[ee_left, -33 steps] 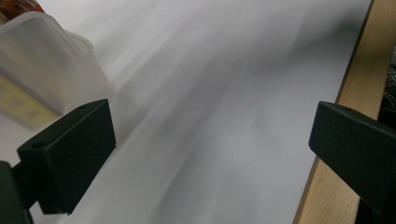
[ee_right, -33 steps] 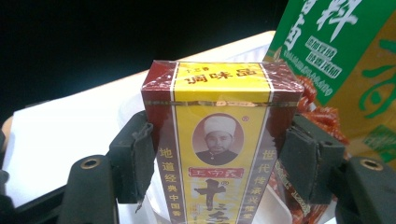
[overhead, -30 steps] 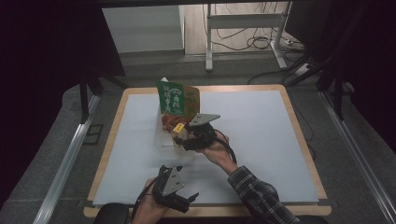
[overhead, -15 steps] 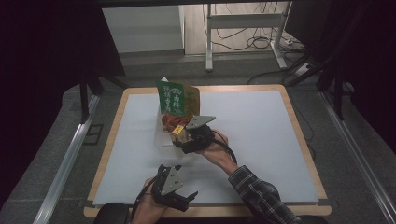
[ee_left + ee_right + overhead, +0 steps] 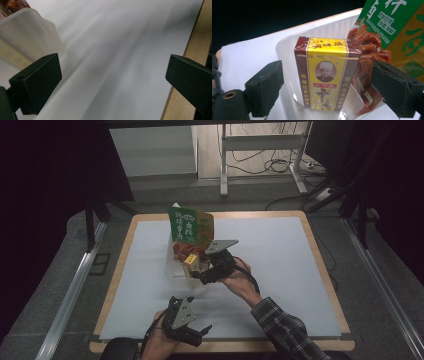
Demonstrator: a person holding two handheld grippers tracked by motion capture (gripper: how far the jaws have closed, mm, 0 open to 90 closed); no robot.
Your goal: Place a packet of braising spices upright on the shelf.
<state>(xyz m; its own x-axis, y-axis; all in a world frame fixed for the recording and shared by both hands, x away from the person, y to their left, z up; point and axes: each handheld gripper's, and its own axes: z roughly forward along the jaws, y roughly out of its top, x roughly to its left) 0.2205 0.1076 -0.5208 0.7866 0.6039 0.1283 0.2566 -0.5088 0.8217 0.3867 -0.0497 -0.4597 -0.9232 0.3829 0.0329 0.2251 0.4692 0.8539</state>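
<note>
A small maroon and yellow box [image 5: 325, 72] stands upright in a clear plastic container [image 5: 287, 47], beside a green and orange snack bag [image 5: 394, 22]. My right gripper [image 5: 328, 77] has its jaws on either side of the box. They have just been opening, and the pads stand clear of its sides. In the high view the right gripper [image 5: 200, 274] reaches the container [image 5: 175, 267] from its near right, by the box [image 5: 190, 259] and the bag [image 5: 189, 227]. My left gripper [image 5: 199, 334] rests open near the table's front edge, nothing between its jaws [image 5: 112, 75].
A white mat [image 5: 280, 265] covers the wooden table [image 5: 320, 255], bare to the right and left of the container. The container's corner [image 5: 27, 32] shows in the left gripper view, with the table's wooden edge [image 5: 192, 42] at its right. Cables and a metal stand lie beyond the table.
The right hand has shifted only slightly beside the container, and the small box stays standing in it. The left gripper has not moved.
</note>
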